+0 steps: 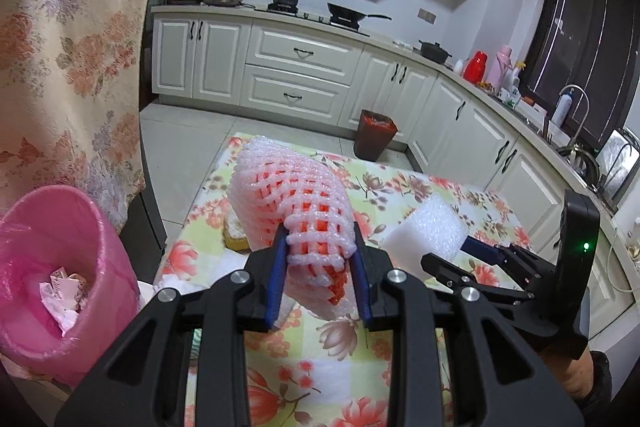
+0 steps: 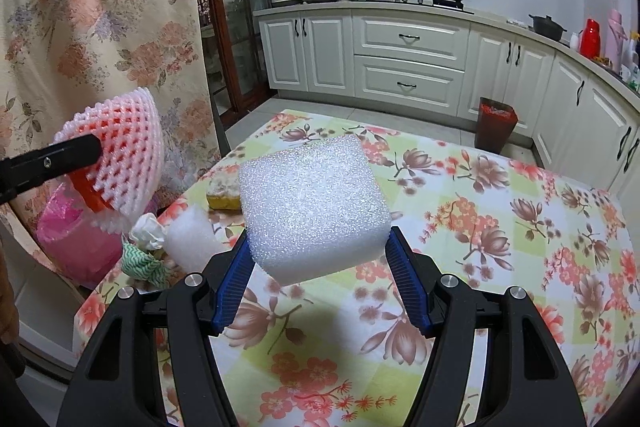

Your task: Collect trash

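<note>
Crumpled paper point(image 1: 64, 291) in pink bin point(image 1: 100, 227)

Yellow item point(image 1: 234, 233) on the bench point(image 1: 400, 195): mostly hidden behind the foam net sleeve point(image 1: 296, 195); identity cannot be told. Pink bin point(image 1: 52, 267): cut off by the frame's left edge. Crumpled contents point(image 1: 64, 297) too indistinct to identify.

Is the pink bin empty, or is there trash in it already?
Not empty: crumpled white paper lies inside the pink bin.
</note>
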`<action>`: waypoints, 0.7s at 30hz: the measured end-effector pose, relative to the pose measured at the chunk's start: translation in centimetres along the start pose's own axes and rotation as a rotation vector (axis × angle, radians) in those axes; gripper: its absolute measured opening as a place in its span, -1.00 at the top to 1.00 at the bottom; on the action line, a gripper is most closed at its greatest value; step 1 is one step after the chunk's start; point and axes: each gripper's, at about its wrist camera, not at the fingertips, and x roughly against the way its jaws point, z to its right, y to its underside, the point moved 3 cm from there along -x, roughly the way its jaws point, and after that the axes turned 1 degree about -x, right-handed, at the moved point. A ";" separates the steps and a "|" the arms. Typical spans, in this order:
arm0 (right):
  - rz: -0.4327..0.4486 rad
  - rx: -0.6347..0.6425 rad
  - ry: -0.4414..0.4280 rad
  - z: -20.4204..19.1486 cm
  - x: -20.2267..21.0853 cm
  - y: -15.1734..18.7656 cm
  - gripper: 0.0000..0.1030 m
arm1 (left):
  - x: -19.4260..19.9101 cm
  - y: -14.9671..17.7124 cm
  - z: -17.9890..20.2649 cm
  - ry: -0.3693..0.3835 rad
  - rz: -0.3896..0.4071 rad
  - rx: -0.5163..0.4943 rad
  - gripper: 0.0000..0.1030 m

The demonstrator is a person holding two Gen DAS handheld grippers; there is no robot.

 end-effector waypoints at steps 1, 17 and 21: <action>0.002 0.002 0.000 -0.1 0.1 -0.1 -0.22 | 0.3 -0.1 -0.2 -0.005 0.007 0.003 0.45; 0.045 0.089 -0.068 -6.6 0.6 -3.5 -0.22 | 6.8 -1.1 -8.6 -0.171 0.117 0.082 0.45; 0.048 0.130 -0.101 -9.8 0.2 -4.5 -0.22 | 8.5 -0.8 -11.3 -0.215 0.136 0.110 0.45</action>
